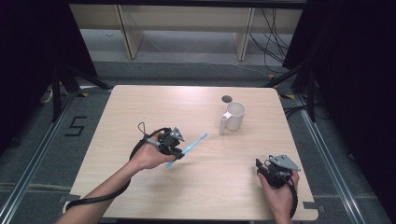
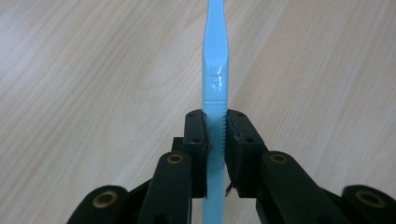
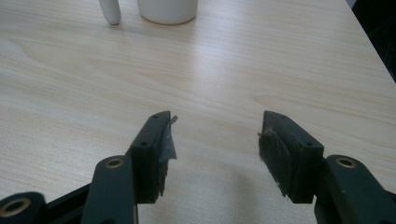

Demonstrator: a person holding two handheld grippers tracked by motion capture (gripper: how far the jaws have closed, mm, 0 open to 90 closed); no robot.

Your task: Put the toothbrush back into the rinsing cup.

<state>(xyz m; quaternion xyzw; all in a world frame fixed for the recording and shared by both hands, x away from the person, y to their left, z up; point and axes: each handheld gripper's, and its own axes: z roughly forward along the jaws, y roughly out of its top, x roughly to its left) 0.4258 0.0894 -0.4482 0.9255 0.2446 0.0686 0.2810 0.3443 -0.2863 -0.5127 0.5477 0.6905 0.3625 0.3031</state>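
A light blue toothbrush is held off the wooden table, its long handle pointing away toward the mug. My left gripper is shut on its ribbed lower part, left of the table's middle. A white mug stands upright at the far right of centre, with a white tube-like piece against its near left side. My right gripper is open near the front right edge, with nothing between its jaws.
The table has a small round dark hole just behind the mug. Its right edge lies close to my right gripper. Shelving and cables sit on the floor beyond the far edge.
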